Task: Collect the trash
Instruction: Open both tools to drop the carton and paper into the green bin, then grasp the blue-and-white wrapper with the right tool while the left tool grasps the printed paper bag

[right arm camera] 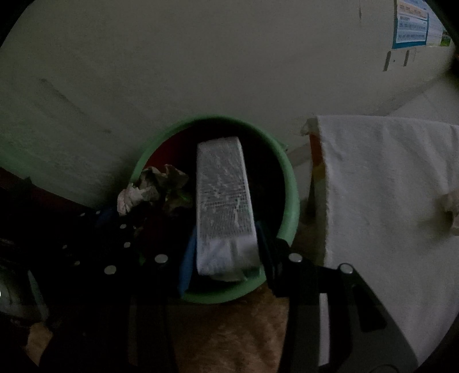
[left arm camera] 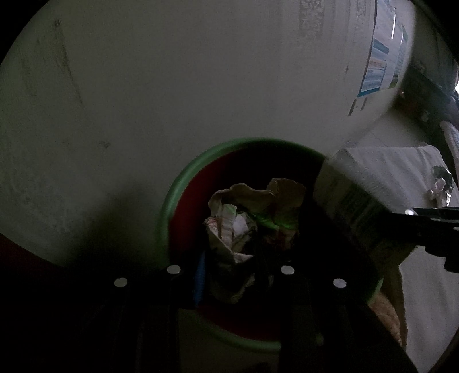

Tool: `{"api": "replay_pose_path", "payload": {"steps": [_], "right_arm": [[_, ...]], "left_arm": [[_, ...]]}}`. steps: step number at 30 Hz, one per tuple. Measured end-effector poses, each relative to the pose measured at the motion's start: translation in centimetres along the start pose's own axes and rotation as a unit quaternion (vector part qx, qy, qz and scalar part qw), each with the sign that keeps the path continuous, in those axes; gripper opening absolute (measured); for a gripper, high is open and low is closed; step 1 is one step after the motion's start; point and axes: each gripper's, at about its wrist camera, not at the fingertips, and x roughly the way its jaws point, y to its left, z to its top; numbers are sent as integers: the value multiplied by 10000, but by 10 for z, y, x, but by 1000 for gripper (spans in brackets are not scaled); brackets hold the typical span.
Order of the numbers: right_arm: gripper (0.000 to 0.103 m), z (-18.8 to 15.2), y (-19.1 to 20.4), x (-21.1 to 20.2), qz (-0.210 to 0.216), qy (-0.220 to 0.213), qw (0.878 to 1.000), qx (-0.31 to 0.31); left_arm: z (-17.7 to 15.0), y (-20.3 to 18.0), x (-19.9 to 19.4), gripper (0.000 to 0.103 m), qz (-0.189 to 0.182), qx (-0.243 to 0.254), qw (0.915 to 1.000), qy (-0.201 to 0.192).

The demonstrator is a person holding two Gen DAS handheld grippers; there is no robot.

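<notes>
Here, dim light in both views. Left wrist view: the left gripper [left arm camera: 238, 275] sits above a bin [left arm camera: 183, 178] with a green rim and a red inner wall, and its fingers are closed on a crumpled wad of paper [left arm camera: 229, 223], which hangs over the open mouth of the bin, near the middle. A blue pad shows on the left finger, touching the wad's lower left side. To the right, a white carton [left arm camera: 352, 206] with printed text on its side slants over the bin's right rim, and the black jaw of the other gripper reaches it from the right edge of the view. Beyond it is a table under a white cloth [left arm camera: 401, 172], with small scraps [left arm camera: 440, 183] lying near its far right edge. Right wrist view: the left gripper [right arm camera: 126, 229] appears at the left as a dark shape with bright rivets, the paper wad [right arm camera: 152, 189] at its tip over the left side of the bin [right arm camera: 289, 183]. The right gripper [right arm camera: 226, 255] is clamped on the near end of the carton [right arm camera: 222, 195], blue pads pressing both sides; the carton's far end points into the bin's mouth, right of the wad, not touching it as far as can be seen. The clothed table [right arm camera: 387, 186] stands just beside the bin's right rim. A plain wall [right arm camera: 200, 63] fills the background, with a blue-bordered poster [right arm camera: 411, 27] at upper right.
</notes>
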Motion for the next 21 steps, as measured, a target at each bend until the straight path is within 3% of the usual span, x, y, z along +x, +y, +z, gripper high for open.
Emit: {"api": "replay_pose_path", "payload": {"steps": [2, 6, 7, 11, 13, 17, 21], "right_arm": [[50, 1, -2, 0, 33, -36, 10000, 15], [51, 2, -7, -7, 75, -145, 9998, 61], [51, 4, -7, -10, 89, -187, 9997, 99], [59, -13, -13, -26, 61, -417, 9987, 274], [59, -22, -32, -38, -158, -541, 9978, 350], [59, -37, -89, -68, -765, -871, 9907, 708], [60, -44, -175, -105, -1650, -1182, 9700, 1338]], "left_arm": [[-1, 0, 1, 33, 25, 0, 10000, 4], [-2, -3, 1, 38, 61, -22, 10000, 35], [-2, -4, 1, 44, 73, -20, 10000, 34], [-1, -7, -1, 52, 54, -2, 10000, 28], [1, -11, -2, 58, 70, 43, 10000, 2], [-3, -12, -4, 60, -3, 84, 10000, -44], [-1, -29, -12, 60, -62, 203, 9996, -194]]}}
